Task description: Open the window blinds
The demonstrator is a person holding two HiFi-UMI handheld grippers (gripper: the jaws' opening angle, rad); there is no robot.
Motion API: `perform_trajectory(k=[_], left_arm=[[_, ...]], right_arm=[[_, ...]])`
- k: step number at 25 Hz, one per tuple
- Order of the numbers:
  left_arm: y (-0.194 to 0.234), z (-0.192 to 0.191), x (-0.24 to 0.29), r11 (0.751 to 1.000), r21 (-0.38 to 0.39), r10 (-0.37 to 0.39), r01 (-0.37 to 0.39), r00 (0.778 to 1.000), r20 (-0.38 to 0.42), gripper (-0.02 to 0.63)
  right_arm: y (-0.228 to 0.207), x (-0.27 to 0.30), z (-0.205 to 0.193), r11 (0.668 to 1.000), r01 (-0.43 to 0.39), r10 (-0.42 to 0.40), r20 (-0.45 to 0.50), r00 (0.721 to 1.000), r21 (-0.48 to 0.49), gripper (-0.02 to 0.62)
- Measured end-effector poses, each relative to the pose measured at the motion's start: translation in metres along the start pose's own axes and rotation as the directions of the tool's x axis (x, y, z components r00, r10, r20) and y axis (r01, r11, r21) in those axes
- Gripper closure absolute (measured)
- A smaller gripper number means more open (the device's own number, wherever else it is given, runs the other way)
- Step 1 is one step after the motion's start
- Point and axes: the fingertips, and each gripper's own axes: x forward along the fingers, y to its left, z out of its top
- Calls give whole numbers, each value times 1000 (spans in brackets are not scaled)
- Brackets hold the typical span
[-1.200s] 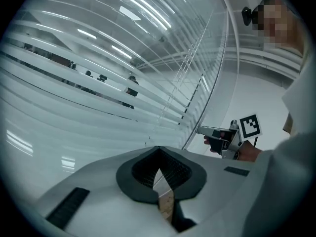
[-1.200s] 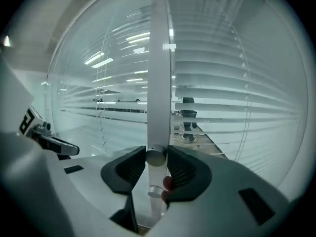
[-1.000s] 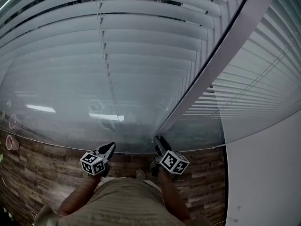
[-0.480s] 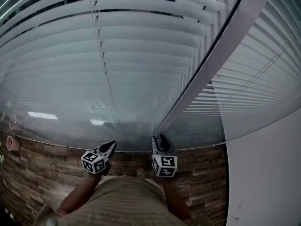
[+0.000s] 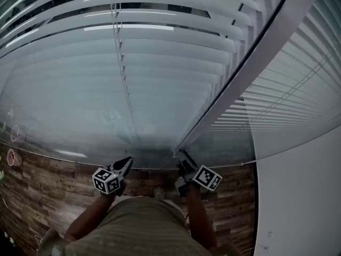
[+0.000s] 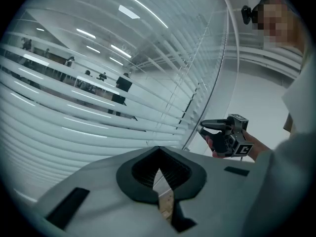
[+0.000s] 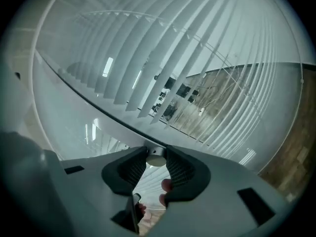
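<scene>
White slatted blinds point(image 5: 160, 63) hang behind glass in front of me, split by a slanting grey frame post point(image 5: 256, 52). My right gripper point(image 5: 180, 156) reaches to the foot of that post. In the right gripper view its jaws point(image 7: 157, 154) have just been closing and now press on a small round silver knob point(image 7: 156, 158) at their tips. My left gripper point(image 5: 127, 163) hovers just left of it, near the glass, jaws together on nothing point(image 6: 159, 149). The left gripper view shows the right gripper point(image 6: 205, 127) from the side, against the post.
A second blind panel point(image 5: 298, 89) runs along the right of the post, with a white wall point(image 5: 298, 196) beside it. Wood-plank floor point(image 5: 48, 191) lies below. A red cup-like object point(image 5: 13, 158) sits at the far left. An office with people point(image 6: 121, 83) shows between the slats.
The right gripper rolled at the foot of the post: its marker cube swung to the left, then back to the right. The left gripper stayed put.
</scene>
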Motion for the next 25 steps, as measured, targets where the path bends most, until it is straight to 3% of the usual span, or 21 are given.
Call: perform_trajectory(k=[4, 7, 9, 13, 16, 20, 22, 25], left_arm=[[-6, -4, -11, 1000, -5, -8, 8, 1000, -23, 594], [-12, 22, -8, 1000, 2, -13, 13, 1000, 5, 594], [-10, 38, -7, 1000, 13, -6, 6, 1000, 24, 594], [-14, 29, -14, 1000, 6, -2, 2, 1000, -19, 594], [-21, 28, -12, 1000, 9, -4, 4, 999, -40, 594], [-30, 30, -11, 1000, 21, -1, 2, 998, -58, 594], [-33, 22, -11, 1000, 13, 3, -2, 998, -68, 594], [-27, 2, -2, 1000, 31, 6, -3, 996, -91, 594]], right_arm=[[10, -15, -10, 994, -26, 29, 21, 999, -109, 460], [17, -26, 19, 993, -39, 54, 134, 990, -112, 422], [0, -24, 30, 998, -3, 13, 175, 985, -59, 423], [-48, -18, -14, 993, 79, -86, 70, 994, 87, 423], [-60, -1, -35, 979, 26, -33, 32, 999, 202, 422], [-49, 14, -38, 939, -121, 102, 77, 992, 323, 423], [-52, 14, -40, 935, -121, 103, 71, 992, 332, 438], [-71, 19, -50, 956, -86, 72, 57, 996, 281, 465]])
